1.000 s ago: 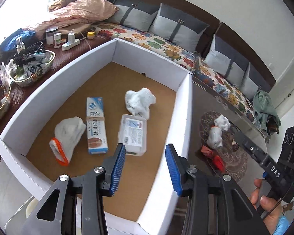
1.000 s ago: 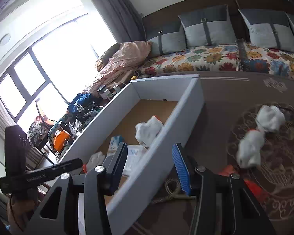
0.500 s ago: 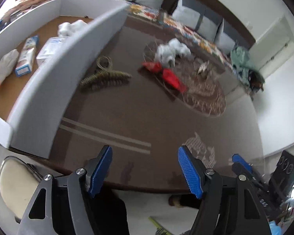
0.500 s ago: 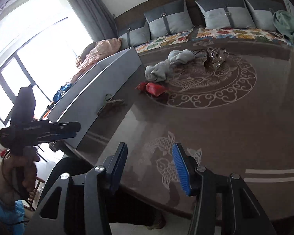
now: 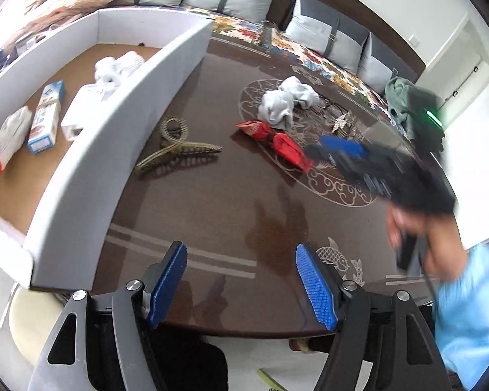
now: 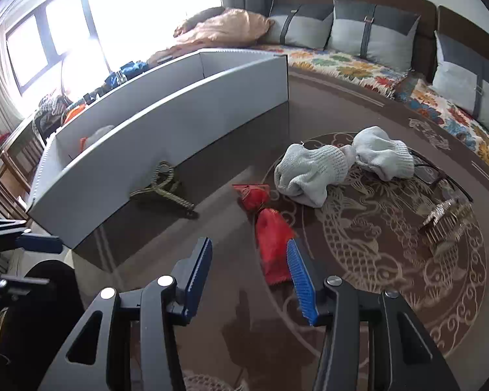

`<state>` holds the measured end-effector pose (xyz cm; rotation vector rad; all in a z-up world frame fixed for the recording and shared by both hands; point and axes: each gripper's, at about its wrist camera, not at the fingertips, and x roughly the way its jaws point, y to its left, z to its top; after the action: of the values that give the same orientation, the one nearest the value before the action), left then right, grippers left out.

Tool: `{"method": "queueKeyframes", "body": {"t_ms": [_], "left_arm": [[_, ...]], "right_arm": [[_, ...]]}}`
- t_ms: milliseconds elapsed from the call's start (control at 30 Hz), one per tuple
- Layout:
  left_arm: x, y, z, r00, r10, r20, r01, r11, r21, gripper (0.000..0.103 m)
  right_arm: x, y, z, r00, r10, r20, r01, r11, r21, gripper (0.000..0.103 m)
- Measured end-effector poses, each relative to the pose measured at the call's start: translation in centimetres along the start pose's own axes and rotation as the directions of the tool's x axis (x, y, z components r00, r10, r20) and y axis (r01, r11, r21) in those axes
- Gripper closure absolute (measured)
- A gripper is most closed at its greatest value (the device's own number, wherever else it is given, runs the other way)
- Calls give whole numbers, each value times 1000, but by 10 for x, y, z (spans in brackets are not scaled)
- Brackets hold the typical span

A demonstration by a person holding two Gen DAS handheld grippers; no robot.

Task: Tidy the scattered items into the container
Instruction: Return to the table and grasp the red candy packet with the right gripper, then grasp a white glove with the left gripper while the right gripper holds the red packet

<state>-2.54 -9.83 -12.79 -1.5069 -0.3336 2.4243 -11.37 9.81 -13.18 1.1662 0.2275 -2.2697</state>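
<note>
Left-wrist view shows the left gripper (image 5: 241, 283) hanging over the near edge of the dark patterned table (image 5: 212, 215), its blue-padded jaws spread wide with nothing between them. To its left stands the white box (image 5: 114, 104) with a brown floor, holding a glove (image 5: 9, 133), a slim carton (image 5: 47, 114), a clear plastic case (image 5: 84, 107) and a bundle of white cloth (image 5: 117, 65). Just outside the box wall lies an olive hair claw (image 5: 176, 150), close to the wall but whether it touches cannot be told. Farther out sit two red wrappers (image 5: 277, 140) end to end, and behind them two pale grey socks (image 5: 287, 101) bunched together on the round table pattern. The right gripper appears here as a blurred dark shape with a blue pad, reaching toward the wrappers. Right-wrist view shows the right gripper (image 6: 249, 277) low over the table, jaws apart by a moderate gap and holding nothing; its right pad (image 6: 300, 280) overlaps the near end of the closer red wrapper (image 6: 274, 244). A metallic hair clip (image 6: 443, 218) rests at the right of the table, well apart from the socks (image 6: 342, 166). A sofa (image 6: 358, 58) with grey cushions runs behind the table.
</note>
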Motion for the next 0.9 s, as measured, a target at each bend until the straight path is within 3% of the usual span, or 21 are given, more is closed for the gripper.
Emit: {"method": "queueKeyframes", "body": {"t_ms": [233,267,300,367,567,733,900], "left_arm": [[10,19,-5,999,3,-42,-4,1000,-24,34],[12,19,-5,999,4,-48,-5,1000,-21,34],[14,18,-5,999,6,-53,-7,1000,-15,34],[15,15,-5,998,6,-63,-5,1000,4,34],[19,1,15,994,21,-104,-9,993,122,34],[34,-27,74,993,26,-112,2,972,236,34],[84,-75,142,992,10,-124,28,952,305,34]], "right_arm": [[66,-13,39,979,-15,-203,-12,992,-129,58],[70,-11,37,975,-23,-223,-10,989,-145,65],[72,-10,36,972,-30,-232,-6,988,-151,86],[70,-13,32,972,-25,-232,-6,991,-132,88],[25,-23,1,989,12,-147,-14,1000,-14,89],[-43,-36,-55,999,47,-2,-46,984,172,89],[-97,-44,-109,989,46,138,-94,928,359,89]]}}
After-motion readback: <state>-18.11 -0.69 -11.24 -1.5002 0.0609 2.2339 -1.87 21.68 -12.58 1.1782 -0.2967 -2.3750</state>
